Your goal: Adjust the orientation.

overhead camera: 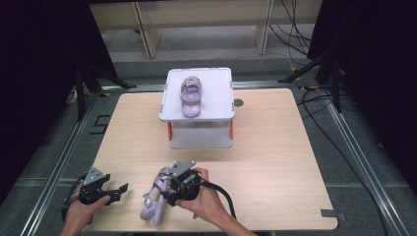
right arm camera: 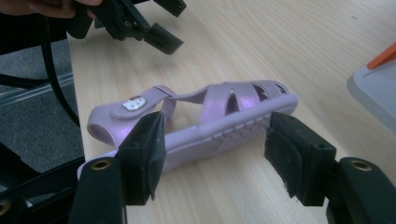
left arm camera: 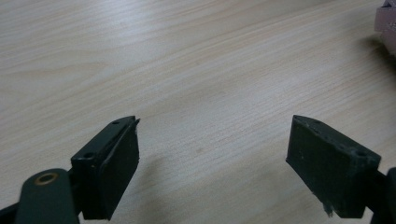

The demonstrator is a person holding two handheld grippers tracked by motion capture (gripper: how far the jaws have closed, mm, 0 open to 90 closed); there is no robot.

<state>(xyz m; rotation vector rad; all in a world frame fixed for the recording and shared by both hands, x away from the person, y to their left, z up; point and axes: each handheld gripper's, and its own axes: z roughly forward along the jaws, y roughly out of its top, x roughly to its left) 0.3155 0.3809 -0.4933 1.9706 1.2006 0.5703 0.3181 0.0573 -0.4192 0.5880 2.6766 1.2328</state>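
Two tools [overhead camera: 117,189] [overhead camera: 164,191], two purple sandals [overhead camera: 153,201] [overhead camera: 190,95], one white stand [overhead camera: 222,110]

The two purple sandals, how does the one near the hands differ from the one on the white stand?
The near sandal lies on the bare table at its front edge; the far sandal sits raised on the white stand. The near sandal is tipped on its side, sole toward the right tool, whose jaws stand open around it; the far sandal rests flat on its sole with no tool near. Both are purple, strappy and look like a matching pair.
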